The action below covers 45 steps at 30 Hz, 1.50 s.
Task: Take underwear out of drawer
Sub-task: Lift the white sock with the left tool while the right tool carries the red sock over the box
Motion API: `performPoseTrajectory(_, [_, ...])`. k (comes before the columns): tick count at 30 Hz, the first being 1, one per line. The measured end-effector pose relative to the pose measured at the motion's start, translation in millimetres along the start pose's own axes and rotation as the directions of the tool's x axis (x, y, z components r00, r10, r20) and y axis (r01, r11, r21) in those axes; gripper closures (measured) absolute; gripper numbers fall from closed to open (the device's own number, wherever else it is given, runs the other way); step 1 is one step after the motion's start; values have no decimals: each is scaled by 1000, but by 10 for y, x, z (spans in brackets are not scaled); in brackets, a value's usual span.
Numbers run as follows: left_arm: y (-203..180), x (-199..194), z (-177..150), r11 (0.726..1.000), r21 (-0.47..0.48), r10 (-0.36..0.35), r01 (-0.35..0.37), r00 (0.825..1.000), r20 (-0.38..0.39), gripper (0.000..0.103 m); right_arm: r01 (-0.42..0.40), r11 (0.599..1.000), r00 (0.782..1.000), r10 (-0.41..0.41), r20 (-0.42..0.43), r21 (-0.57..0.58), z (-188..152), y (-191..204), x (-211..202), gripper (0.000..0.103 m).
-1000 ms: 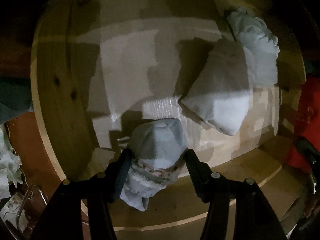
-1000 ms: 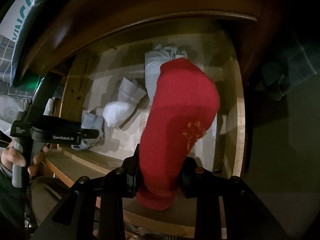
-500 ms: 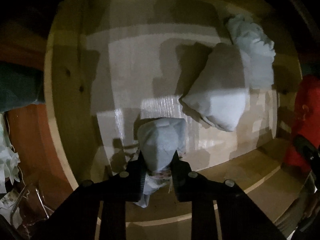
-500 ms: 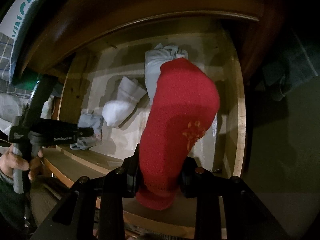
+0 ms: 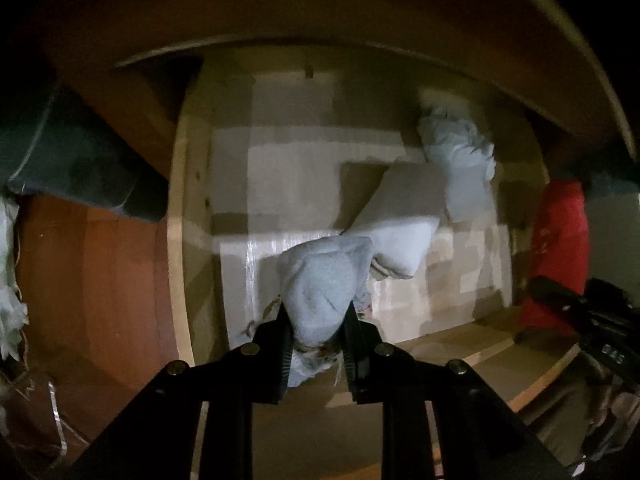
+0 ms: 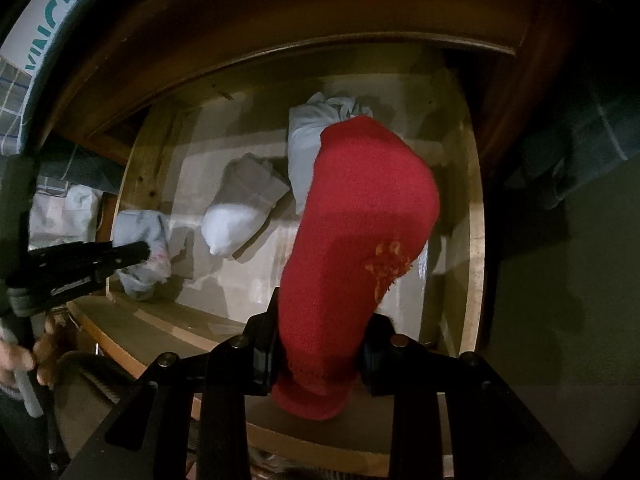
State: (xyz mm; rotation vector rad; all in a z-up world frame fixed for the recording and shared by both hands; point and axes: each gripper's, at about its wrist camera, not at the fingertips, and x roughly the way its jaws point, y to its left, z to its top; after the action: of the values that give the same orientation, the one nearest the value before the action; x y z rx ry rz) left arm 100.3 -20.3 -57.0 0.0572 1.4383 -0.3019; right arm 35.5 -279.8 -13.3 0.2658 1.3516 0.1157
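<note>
Tongs both loaded over the open drawer (image 5: 178,240).
Your left tongs (image 5: 316,334) pinch a grey rolled garment (image 5: 324,284); your right tongs (image 6: 320,344) clamp red underwear (image 6: 360,220).

The red garment (image 6: 360,240) hides part of the pale bundle (image 6: 316,148) behind it, and the person's hand (image 6: 36,356) blurs at the picture's edge.

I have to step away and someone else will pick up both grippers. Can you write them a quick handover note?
Left gripper: shut on a rolled pale grey cloth bundle with a patterned band, low over the near left of the wooden drawer.
Right gripper: shut on a red knitted garment, held over the drawer's right side.
Done: two pieces gripped.
Left: carry both clear of the drawer; a white folded bundle and a crumpled pale grey bundle lie inside.
</note>
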Motion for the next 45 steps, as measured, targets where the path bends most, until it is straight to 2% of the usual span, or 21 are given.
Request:
performPoseTrajectory(4, [40, -230, -152, 999, -36, 18, -14, 994, 103, 82, 5, 1000, 1000, -5, 10, -2, -17, 0, -10, 75])
performPoseTrajectory(7, [20, -393, -299, 998, -48, 38, -29, 979, 200, 82, 12, 1000, 1000, -12, 26, -6, -21, 8, -30, 75])
performPoseTrajectory(9, [42, -541, -376, 998, -69, 14, 5, 961, 276, 82, 24, 1000, 999, -24, 47, -8, -25, 20, -60, 75])
performPoseTrajectory(11, [38, -648, -458, 997, -75, 30, -4, 938, 345, 82, 32, 999, 997, -31, 65, -15, -35, 34, -91, 75])
performPoseTrajectory(15, [38, -759, -556, 997, -80, 35, -2, 911, 412, 82, 47, 999, 994, -45, 96, -24, -44, 61, -148, 75])
performPoseTrajectory(17, [51, -785, -571, 996, -76, 0, 37, 896, 443, 81, 43, 999, 993, -40, 111, -29, -37, 71, -177, 75])
performPoseTrajectory(18, [64, -806, -576, 995, -88, 8, 36, 888, 459, 81, 32, 999, 992, -28, 124, -32, -41, 71, -203, 75])
performPoseTrajectory(24, [68, -802, -561, 995, -98, 27, 22, 882, 470, 81, 10, 1000, 990, -8, 140, -8, -36, 54, -310, 75])
performPoseTrajectory(28, [97, -814, -571, 994, -102, 8, 46, 880, 475, 81, -29, 1000, 989, 30, 144, -6, -111, 102, -475, 75])
performPoseTrajectory(37, [189, -851, -623, 987, -131, -19, 97, 865, 502, 81, -49, 995, 980, 65, 186, -89, -251, 372, -1063, 75])
performPoseTrajectory(42, [229, -860, -622, 983, -150, -17, 107, 864, 504, 81, -61, 992, 967, 85, 240, -107, -251, 433, -1428, 75])
performPoseTrajectory(45, [236, -886, -648, 980, -160, -16, 115, 856, 517, 81, -45, 991, 959, 80, 274, -129, -203, 498, -1657, 75])
